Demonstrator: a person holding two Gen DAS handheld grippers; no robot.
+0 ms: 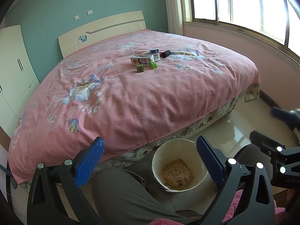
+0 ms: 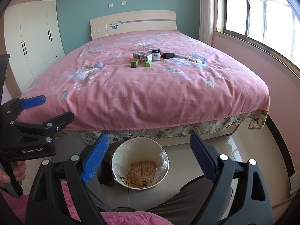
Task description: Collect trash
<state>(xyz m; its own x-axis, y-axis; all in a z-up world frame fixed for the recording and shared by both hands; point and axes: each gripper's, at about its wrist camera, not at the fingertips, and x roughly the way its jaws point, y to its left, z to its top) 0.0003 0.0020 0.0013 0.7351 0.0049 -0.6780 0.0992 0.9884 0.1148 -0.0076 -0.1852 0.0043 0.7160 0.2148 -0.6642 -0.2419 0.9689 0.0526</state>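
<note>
The room has a teal rear wall, a white wardrobe (image 2: 35,35) on the left and a window (image 2: 262,18) on the right. In front of you stands a bed (image 2: 150,86) under a pink floral cover, with a cream headboard (image 2: 135,21) at its far end.

Trash lies in a cluster on the middle of the bed, toward the headboard:
- a carton (image 2: 142,57) on its side;
- a green cube (image 2: 134,64) just in front of the carton;
- a green block (image 2: 148,63) beside the cube, at the carton's near right corner;
- a small white box (image 2: 155,54) behind and right of the carton;
- a black cylinder (image 2: 168,55) lying right of the box;
- a clear cup (image 1: 130,52) behind the carton (faint, hard to make out).

A bin (image 2: 139,166) stands on the tiled floor at the foot of the bed, between your knees. It carries a plastic liner, and a printed wrapper (image 2: 143,171) lies at its bottom.

Your left gripper (image 1: 150,161) sits above your left knee with its blue fingers (image 1: 90,165) spread wide and nothing between them. Your right gripper (image 2: 150,157) is positioned over the bin, fingers likewise apart and unloaded. Both grippers are well apart from the trash on the bed.
</note>
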